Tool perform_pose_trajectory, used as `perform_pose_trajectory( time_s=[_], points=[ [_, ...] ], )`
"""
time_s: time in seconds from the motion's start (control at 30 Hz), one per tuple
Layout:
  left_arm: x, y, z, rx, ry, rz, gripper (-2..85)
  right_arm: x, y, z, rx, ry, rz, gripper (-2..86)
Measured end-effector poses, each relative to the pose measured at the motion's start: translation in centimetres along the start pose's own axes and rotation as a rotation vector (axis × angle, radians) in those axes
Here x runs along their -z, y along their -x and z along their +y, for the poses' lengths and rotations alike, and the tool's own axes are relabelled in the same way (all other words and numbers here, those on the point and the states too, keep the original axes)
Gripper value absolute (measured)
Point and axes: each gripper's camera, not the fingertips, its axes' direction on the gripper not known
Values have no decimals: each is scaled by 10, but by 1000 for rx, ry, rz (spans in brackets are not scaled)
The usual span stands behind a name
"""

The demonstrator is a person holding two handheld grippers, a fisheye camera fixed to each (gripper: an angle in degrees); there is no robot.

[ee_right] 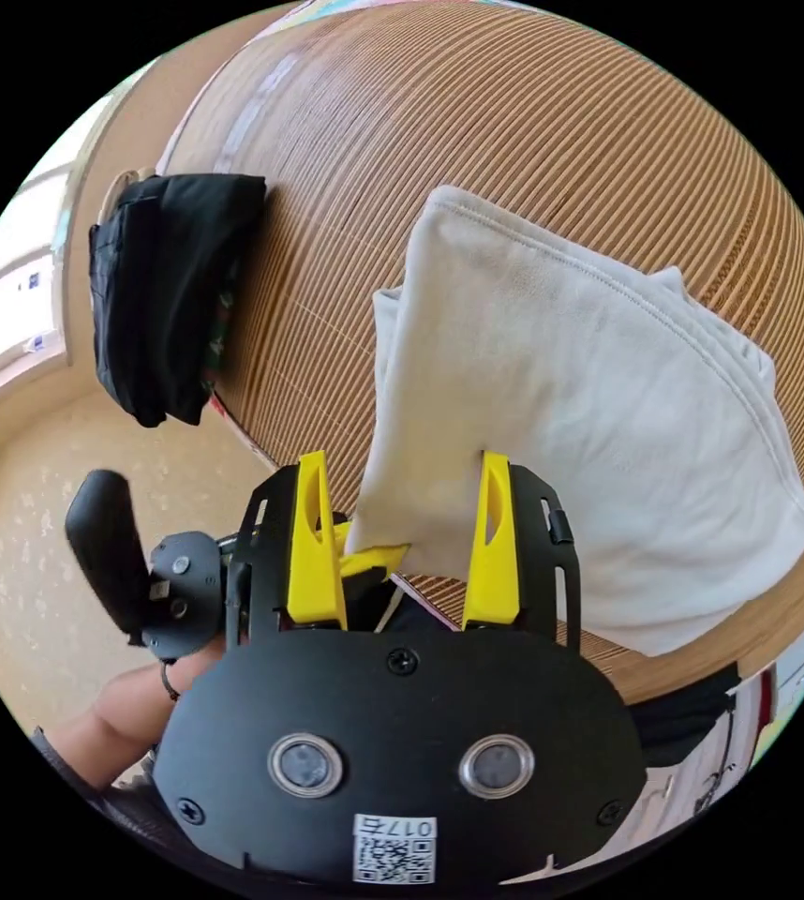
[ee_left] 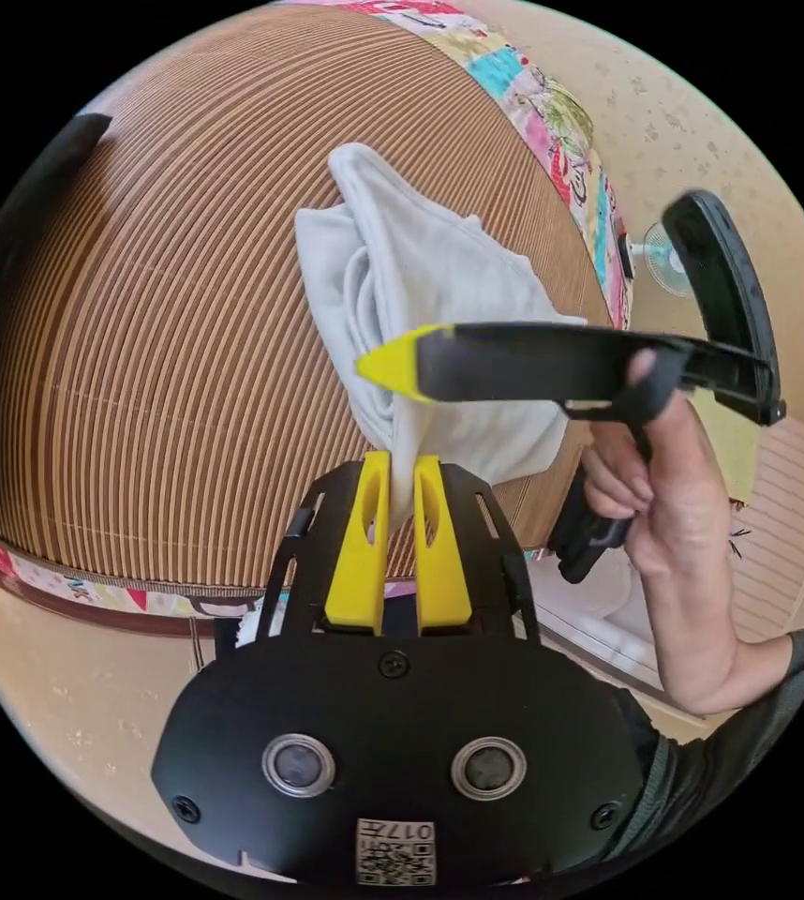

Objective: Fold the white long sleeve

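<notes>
Your white long sleeve (ee_left: 421, 309) is already folded into a compact bundle and lies on the ribbed brown mat (ee_left: 158, 356), near the mat's patterned border (ee_left: 552, 122). In the left gripper view, the corner of the garment nearest the camera runs down into your left gripper (ee_left: 400, 487), whose yellow jaws stand close together with the white cloth pinched between them. Your right gripper (ee_left: 393, 367) reaches across the garment from the side, its yellow tip lying over the folds; from this side view you cannot tell how its jaws stand. Your hand (ee_left: 664, 497) grips its handle just off the garment's edge.

In the right gripper view, the white long sleeve (ee_right: 589, 394) shows as a smooth folded pad with a stitched seam curving across its top layer. Your right gripper (ee_right: 402, 506) has its jaws set wide apart, and the garment's near edge sits between them, touching the inner face of one jaw, with the other jaw clear of the cloth. A yellow tip of the left gripper (ee_right: 374, 558) shows just under that same edge.

Well apart from the garment, a dark folded garment (ee_right: 168, 291) rests at the mat's edge, and beyond the mat lies speckled beige floor (ee_right: 27, 525).
</notes>
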Motion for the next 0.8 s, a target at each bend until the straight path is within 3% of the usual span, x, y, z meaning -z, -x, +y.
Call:
perform_pose_trajectory(
  time_s=[0.13, 0.23, 0.3, 0.4, 0.57, 0.63, 0.7, 0.8],
  points=[
    [0, -34, 17, -17, -57, -79, 47, -26, 14, -16, 68, 157, 305, 153],
    [-3, -42, 29, -1, -79, -124, 50, -21, 3, -5, 108, 122, 334, 108],
    [10, -37, 43, -32, -129, 6, 68, 1, -20, 13, 61, 26, 215, 90],
    [33, -16, 68, -83, -149, 277, 107, 35, -74, 54, -21, -156, -153, 80],
    [81, 25, 114, -28, -226, 382, 82, 16, -174, 120, -68, -411, -1180, 78],
    [96, 36, 125, 5, -289, 412, 106, 1, -196, 135, -11, -475, -1362, 76],
    [112, 44, 129, 47, -359, 399, 100, -5, -217, 154, 49, -522, -1365, 74],
    [114, 41, 117, 44, -382, 393, 100, -8, -251, 193, 137, -583, -1189, 66]
  ],
)
